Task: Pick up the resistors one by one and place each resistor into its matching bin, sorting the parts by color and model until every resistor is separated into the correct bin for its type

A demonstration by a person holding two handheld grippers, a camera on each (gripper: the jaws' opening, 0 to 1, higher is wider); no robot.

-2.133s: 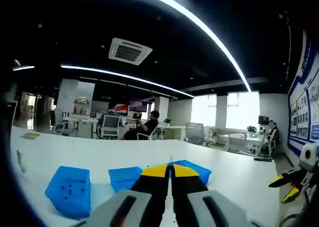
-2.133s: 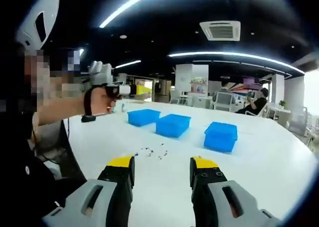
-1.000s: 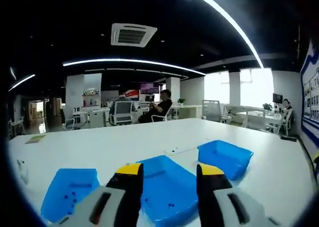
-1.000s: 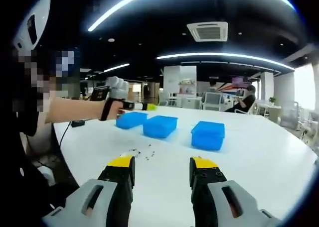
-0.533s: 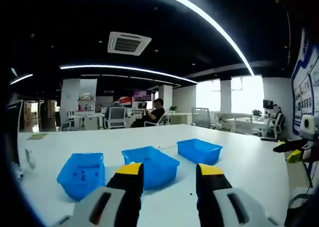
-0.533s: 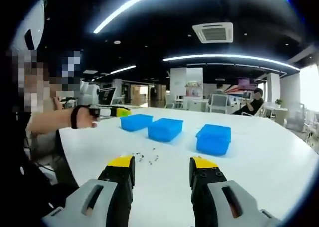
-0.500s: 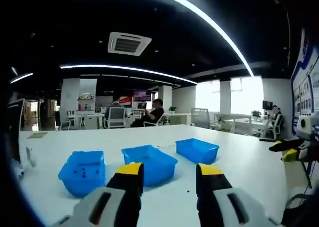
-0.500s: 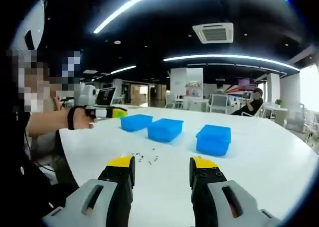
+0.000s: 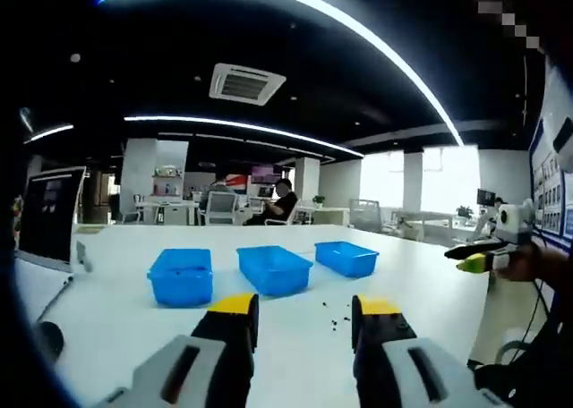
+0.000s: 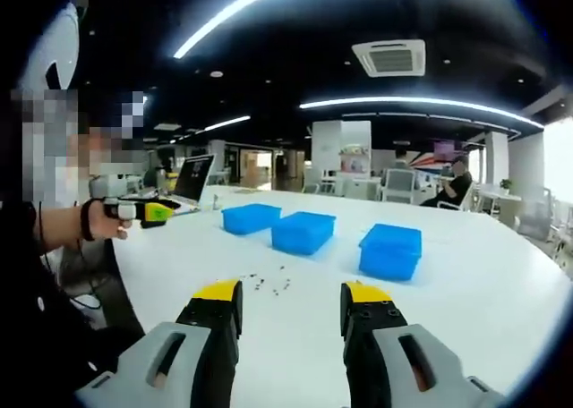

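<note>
Since the earlier frame, the left claw [image 9: 300, 308] had drawn back from the three blue bins, which looked smaller and farther off in the left gripper view. Both claws stood with jaws apart, holding nothing.

Left gripper view, from left to right: a dark laptop screen [image 9: 49, 216] at the edge of the white surface [image 9: 107, 314], then the left bin [image 9: 181, 277], the middle bin [image 9: 275, 269] and the right bin [image 9: 346, 258] in a row. A small scatter of dark resistors [image 9: 338, 304] lay on the surface just beyond the yellow jaw tips, nearer the claw than the bins were. Nothing stood between them. At far right, the right claw [image 9: 472, 256] hovered.

Right gripper view, from left to right: the person's hand [image 10: 101, 222] holding the left claw, then the resistors, then the right claw [image 10: 291, 293] over bare surface.
</note>
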